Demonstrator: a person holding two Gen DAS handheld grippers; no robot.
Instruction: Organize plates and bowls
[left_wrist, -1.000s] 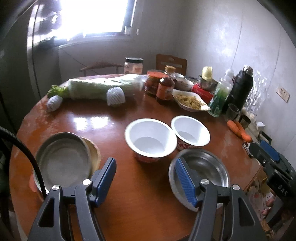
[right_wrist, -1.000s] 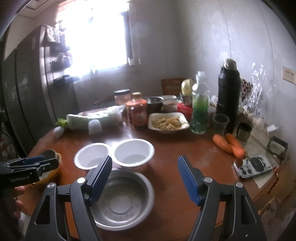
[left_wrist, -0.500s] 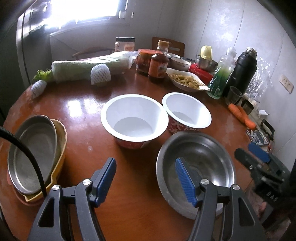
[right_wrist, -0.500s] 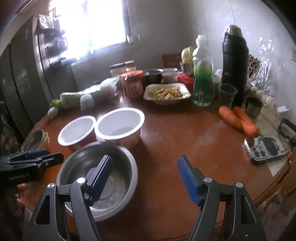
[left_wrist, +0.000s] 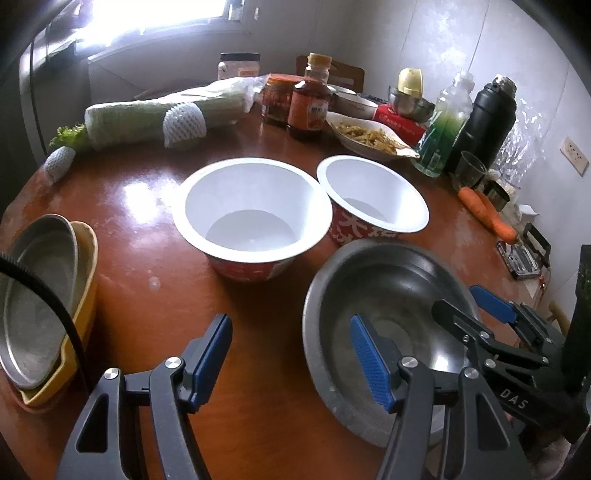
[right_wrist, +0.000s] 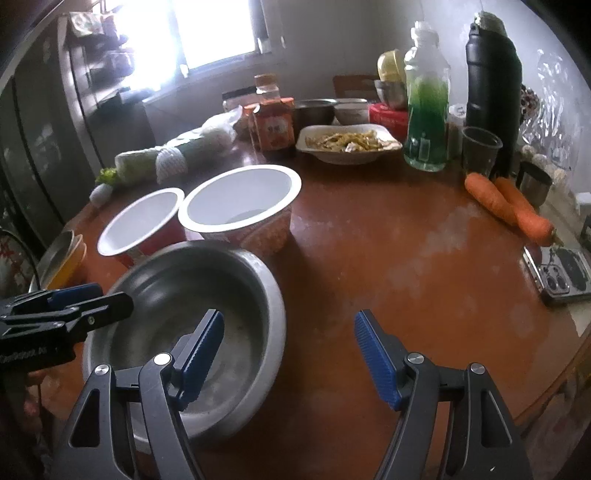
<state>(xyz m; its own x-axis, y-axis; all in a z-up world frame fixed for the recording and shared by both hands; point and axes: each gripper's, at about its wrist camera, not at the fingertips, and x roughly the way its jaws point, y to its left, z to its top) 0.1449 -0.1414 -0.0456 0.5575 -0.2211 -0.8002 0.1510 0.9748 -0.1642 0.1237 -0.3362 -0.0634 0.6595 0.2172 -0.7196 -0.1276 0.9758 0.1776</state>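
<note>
A steel bowl (left_wrist: 391, 291) (right_wrist: 177, 295) stands near the front of the round wooden table. My left gripper (left_wrist: 291, 354) is open and straddles its left rim, one finger over the inside. My right gripper (right_wrist: 288, 347) is open and straddles the right rim. Each gripper shows in the other's view: the right gripper (left_wrist: 469, 306), the left gripper (right_wrist: 92, 299). Behind the steel bowl stand a large white paper bowl (left_wrist: 251, 218) (right_wrist: 240, 199) and a smaller white paper bowl (left_wrist: 373, 199) (right_wrist: 140, 218). A steel plate (left_wrist: 37, 295) lies stacked on a yellow plate (left_wrist: 86, 280) at the left edge.
At the back are a wrapped cabbage (left_wrist: 159, 114), sauce jars (left_wrist: 308, 103), a dish of food (right_wrist: 347, 144), a green bottle (right_wrist: 424, 110), a black flask (right_wrist: 491, 88) and a clear cup (right_wrist: 480, 151). Two carrots (right_wrist: 506, 203) and a small device (right_wrist: 561, 273) lie at the right edge.
Both grippers have come down and closer to the steel bowl, which now fills more of each view. Their jaws stand as wide as before.
</note>
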